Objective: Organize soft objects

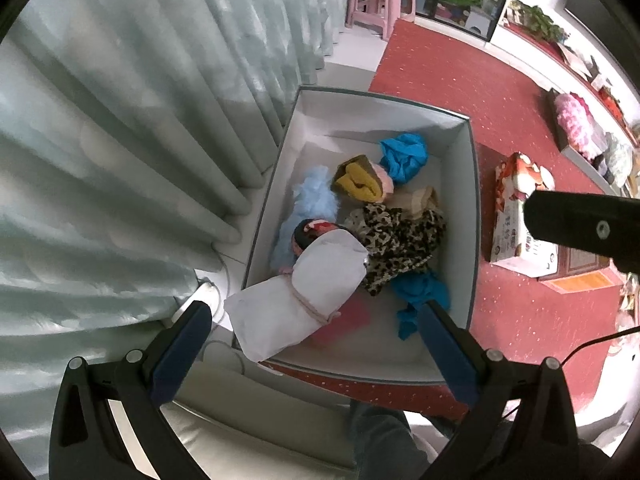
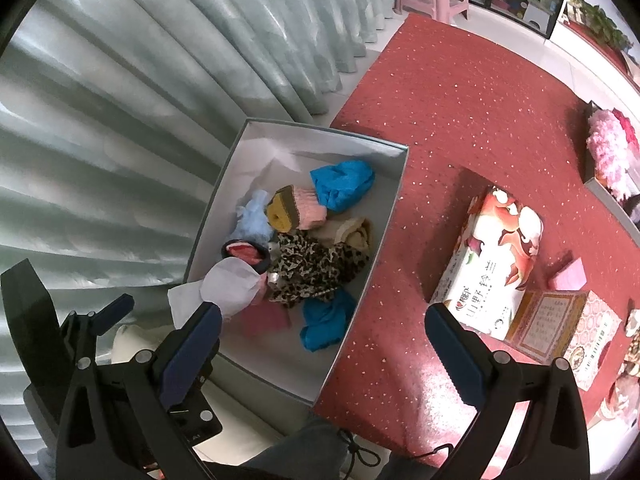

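Observation:
A white box (image 1: 460, 152) (image 2: 224, 196) sits at the red carpet's edge by the curtain. Inside lie several soft items: two blue cloths (image 1: 404, 156) (image 1: 420, 296), a yellow and pink roll (image 1: 360, 180), a pale blue fluffy piece (image 1: 316, 196), a leopard-print cloth (image 1: 400, 240) (image 2: 312, 268) and a white wrapped bundle tied with cord (image 1: 308, 300) (image 2: 228, 288) leaning over the near-left wall. My left gripper (image 1: 316, 332) is open and empty above the box's near end. My right gripper (image 2: 324, 336) is open and empty above the box's near right corner.
A grey-green curtain (image 1: 140, 120) hangs left of the box. A patterned tissue pack (image 2: 492, 256) and a printed box (image 2: 560, 328) lie on the red carpet (image 2: 460, 100) to the right. A pink stool (image 1: 380, 0) stands far back. Another tray holds a pink fluffy item (image 2: 608, 148).

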`<state>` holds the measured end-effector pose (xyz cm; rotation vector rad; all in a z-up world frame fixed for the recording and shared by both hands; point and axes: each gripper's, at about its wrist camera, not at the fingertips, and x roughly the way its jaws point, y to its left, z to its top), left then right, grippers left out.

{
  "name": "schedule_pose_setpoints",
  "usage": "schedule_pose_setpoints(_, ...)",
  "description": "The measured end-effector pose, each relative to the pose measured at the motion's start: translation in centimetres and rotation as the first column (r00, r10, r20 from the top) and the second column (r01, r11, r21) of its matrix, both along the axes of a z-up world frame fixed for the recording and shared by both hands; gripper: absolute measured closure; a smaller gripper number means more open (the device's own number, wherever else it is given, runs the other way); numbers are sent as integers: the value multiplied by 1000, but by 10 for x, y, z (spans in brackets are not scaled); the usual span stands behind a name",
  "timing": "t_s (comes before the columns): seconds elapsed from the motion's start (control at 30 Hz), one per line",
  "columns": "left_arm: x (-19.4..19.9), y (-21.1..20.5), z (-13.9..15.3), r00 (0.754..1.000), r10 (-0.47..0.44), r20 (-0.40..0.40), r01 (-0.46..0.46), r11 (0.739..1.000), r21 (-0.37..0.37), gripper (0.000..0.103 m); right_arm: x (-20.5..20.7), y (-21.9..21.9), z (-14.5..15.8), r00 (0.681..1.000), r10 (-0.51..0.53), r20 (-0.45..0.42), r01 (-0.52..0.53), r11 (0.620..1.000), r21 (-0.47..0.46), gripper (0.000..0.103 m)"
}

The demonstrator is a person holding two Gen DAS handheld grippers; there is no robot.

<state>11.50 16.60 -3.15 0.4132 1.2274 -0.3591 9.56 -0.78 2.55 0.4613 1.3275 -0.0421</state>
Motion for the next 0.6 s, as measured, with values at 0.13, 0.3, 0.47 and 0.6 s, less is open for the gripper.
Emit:
schedule_pose_setpoints(0.13,-1,-2,1,1000,-11,-3,11,1000,5,0,-1,0,0,1000,6,-3,-6,1000,1,1)
schedule_pose_setpoints(0.3,-2,-7,2,1000,-28,2,28,1000,14,0,-2,0,0,1000,10,-5,-10,1000,5,1)
schedule_pose_setpoints(0.47,-6,-14,2,999,-52,10,52,998,29,0,-2,0,0,1000,12,-6,-12,1000,-1,1)
schedule_pose_setpoints(0.6,-6,-16,1,998,-59,6,59,998,34,0,-2,1,1,1000,21,-6,-21,1000,-10,1)
